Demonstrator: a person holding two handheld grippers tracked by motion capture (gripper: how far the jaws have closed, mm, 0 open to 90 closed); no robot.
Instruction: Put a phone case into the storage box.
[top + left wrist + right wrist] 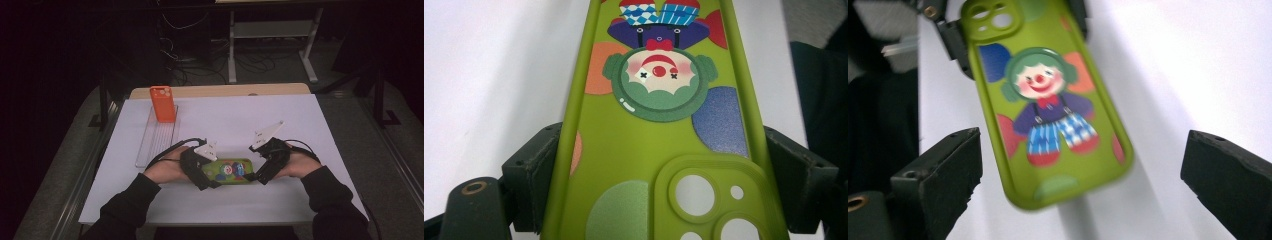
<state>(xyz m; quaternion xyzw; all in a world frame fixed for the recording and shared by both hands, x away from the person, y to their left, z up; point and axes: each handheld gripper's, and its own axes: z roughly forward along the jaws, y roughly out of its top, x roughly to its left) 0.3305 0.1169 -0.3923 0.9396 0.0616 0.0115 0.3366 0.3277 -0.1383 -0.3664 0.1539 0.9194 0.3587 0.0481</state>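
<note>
A green phone case (227,171) with a clown picture lies lengthwise near the table's front, between my two grippers. My left gripper (212,175) is shut on its camera-hole end. In the left gripper view the case (649,145) runs away from the left gripper (664,180), and both black pads (531,170) press on its long edges. My right gripper (257,172) is open at the case's other end. In the right gripper view the case (1048,110) reaches between the wide-apart fingers (943,175) of the right gripper (1078,185) without touching them.
An orange phone case (163,103) stands upright at the far end of a clear ribbed tray (155,140) on the left. The white table sheet (240,120) stretches behind the grippers. A wooden edge (220,91) borders the far side.
</note>
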